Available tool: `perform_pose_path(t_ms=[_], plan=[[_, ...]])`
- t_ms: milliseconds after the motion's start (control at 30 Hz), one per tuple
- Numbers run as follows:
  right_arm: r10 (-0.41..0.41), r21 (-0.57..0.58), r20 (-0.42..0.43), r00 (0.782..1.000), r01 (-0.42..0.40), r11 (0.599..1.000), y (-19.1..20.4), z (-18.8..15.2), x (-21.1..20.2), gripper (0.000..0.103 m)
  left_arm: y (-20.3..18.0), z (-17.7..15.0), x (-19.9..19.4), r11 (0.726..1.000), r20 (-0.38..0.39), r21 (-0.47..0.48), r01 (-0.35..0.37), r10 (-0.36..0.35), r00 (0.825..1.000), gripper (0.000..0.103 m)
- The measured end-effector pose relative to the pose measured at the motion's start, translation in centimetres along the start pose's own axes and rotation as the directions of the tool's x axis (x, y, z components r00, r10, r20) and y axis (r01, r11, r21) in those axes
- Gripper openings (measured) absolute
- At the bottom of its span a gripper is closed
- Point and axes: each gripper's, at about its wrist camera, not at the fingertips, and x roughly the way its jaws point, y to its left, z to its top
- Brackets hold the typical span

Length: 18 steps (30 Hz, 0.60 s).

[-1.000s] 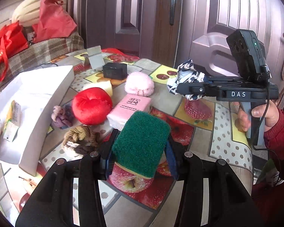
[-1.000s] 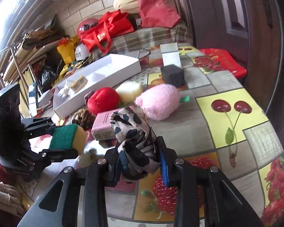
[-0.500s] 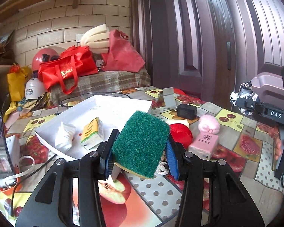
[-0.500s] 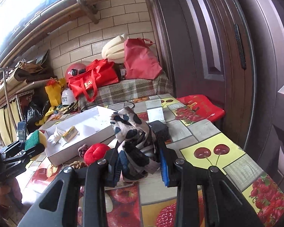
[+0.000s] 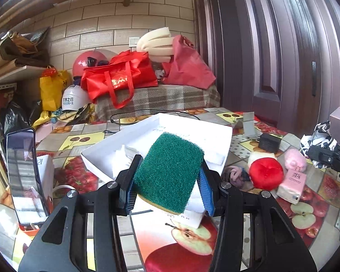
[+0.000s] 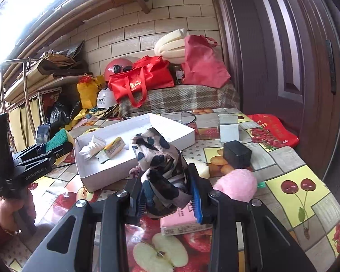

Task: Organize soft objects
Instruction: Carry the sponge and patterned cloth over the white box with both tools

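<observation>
My left gripper is shut on a green-and-yellow scouring sponge, held above the table in front of the white box; it also shows in the right wrist view. My right gripper is shut on a black-and-cream spotted cloth, held above the table right of the white box. The box holds a white wad and a yellow packet. On the table lie a red plush ball, a pink pompom, a pink tissue pack and hair scrunchies.
A fruit-print cloth covers the table. A black box and a grey stand sit at the back right. A phone stands at the left. A couch with red bags is behind. A dark door is right.
Both grippers rose and turned left toward the white box, each still holding its object. The box now sits closer in front of both.
</observation>
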Motion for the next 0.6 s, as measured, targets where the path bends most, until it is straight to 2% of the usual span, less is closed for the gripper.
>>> perform_pose_path(t_ms=[400,600], plan=[[0.088,-0.047,-0.03,0.996,-0.089,0.995,4.7,0.4,3.7,0.033,1.7,0.7,2.4,0.998,-0.005,-0.015,-0.059,0.059,0.998,0.046],[0.137,-0.04,-0.082,0.987,-0.141,0.989,7.1,0.9,7.2,0.033,3.8,1.0,4.2,0.993,-0.039,-0.085,-0.078,0.075,0.996,0.046]])
